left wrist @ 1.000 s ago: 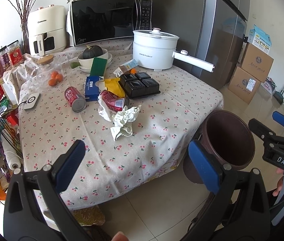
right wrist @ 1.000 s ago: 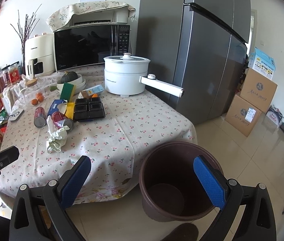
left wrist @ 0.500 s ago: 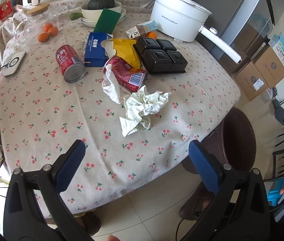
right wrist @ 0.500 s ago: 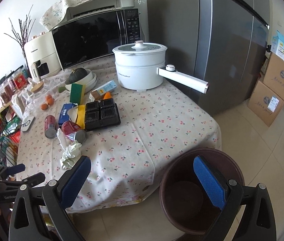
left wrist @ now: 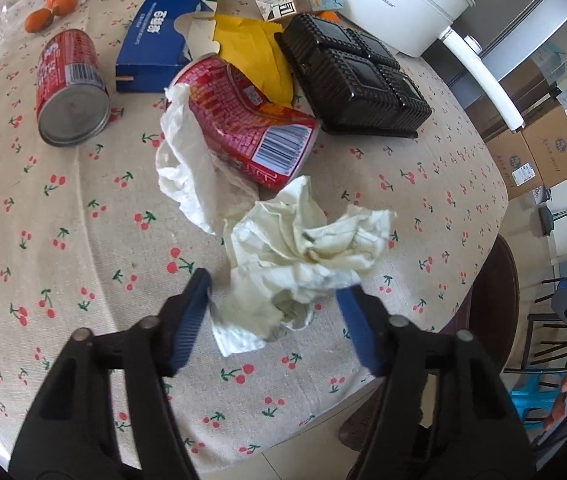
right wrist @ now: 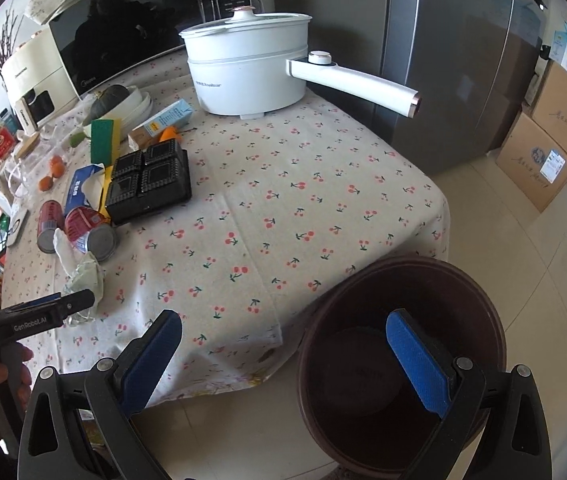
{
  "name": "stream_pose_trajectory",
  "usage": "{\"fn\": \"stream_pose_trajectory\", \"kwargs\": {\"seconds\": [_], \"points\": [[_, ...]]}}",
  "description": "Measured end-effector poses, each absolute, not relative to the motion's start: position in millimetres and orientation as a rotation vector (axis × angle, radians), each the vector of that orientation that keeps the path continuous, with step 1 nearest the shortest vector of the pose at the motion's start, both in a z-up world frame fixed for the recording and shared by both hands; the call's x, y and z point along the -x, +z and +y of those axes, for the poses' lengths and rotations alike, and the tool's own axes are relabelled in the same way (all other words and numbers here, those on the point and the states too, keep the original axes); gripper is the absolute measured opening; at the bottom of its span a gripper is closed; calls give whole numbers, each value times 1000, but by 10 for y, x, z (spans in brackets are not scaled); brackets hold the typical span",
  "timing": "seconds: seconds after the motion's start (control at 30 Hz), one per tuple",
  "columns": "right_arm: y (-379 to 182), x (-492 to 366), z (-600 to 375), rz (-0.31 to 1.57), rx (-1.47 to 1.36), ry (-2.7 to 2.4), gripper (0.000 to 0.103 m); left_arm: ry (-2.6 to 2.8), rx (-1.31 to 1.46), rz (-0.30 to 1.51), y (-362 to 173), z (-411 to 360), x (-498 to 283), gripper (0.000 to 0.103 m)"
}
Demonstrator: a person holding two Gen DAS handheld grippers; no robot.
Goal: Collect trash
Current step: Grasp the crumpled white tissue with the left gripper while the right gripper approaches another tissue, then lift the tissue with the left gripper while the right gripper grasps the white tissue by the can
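A crumpled white tissue [left wrist: 303,256] lies on the cherry-print tablecloth [left wrist: 63,240] near the front edge. My left gripper [left wrist: 273,300] is open, its blue pads on either side of the tissue's lower end; it also shows in the right wrist view [right wrist: 71,302]. Behind the tissue lie a crushed red can [left wrist: 243,120] on a second tissue [left wrist: 183,160], and another red can [left wrist: 69,84]. My right gripper [right wrist: 283,356] is open and empty, held above the floor beside the table, over the rim of a brown bin [right wrist: 399,360].
A black plastic tray [left wrist: 355,76], a blue tissue box [left wrist: 159,40], a yellow wrapper [left wrist: 259,48], a small carton [left wrist: 299,0] and a white electric pot [right wrist: 247,68] with a long handle stand further back. Cardboard boxes [right wrist: 555,136] sit by the fridge.
My left gripper has moved forward and down over the table and narrowed around the crumpled tissue. My right gripper has moved closer to the table and bin.
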State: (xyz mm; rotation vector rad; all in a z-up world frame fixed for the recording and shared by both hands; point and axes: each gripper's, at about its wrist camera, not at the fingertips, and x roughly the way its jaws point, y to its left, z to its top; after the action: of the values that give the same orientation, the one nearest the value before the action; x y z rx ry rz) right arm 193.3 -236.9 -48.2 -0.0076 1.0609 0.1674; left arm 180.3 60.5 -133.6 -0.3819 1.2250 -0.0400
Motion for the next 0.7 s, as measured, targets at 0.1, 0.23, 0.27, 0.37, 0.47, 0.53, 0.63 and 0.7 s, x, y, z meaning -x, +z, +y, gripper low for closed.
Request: {"fn": "stream_pose_trajectory", "kwargs": {"seconds": [0.1, 0.23, 0.27, 0.37, 0.47, 0.53, 0.63, 0.7], "points": [[-502, -1946, -2356, 1075, 1, 167, 103, -74, 404, 1222, -1307, 624, -1752, 38], [-485, -1925, -2236, 1072, 10, 183, 103, -92, 401, 1173, -1133, 742, -1606, 35], [-482, -1926, -2193, 1072, 13, 188, 103, -91, 403, 1157, -1079, 796, -1562, 35], [-484, -1938, -2025, 1072, 23, 200, 103, -65, 405, 1105, -938, 1012, -1417, 35], [-506, -1974, -1812, 1076, 32, 217, 103, -11, 393, 1062, -831, 1289, -1291, 35], [-522, -2002, -1633, 1080, 38, 238, 103, 23, 405, 1043, -792, 1468, -1199, 35], [-536, -2034, -1318, 1078, 59, 281, 103, 61, 443, 1032, -791, 1693, -1086, 35], [-543, -2033, -1097, 1076, 63, 325, 103, 78, 464, 1025, -791, 1811, -1017, 35]]}}
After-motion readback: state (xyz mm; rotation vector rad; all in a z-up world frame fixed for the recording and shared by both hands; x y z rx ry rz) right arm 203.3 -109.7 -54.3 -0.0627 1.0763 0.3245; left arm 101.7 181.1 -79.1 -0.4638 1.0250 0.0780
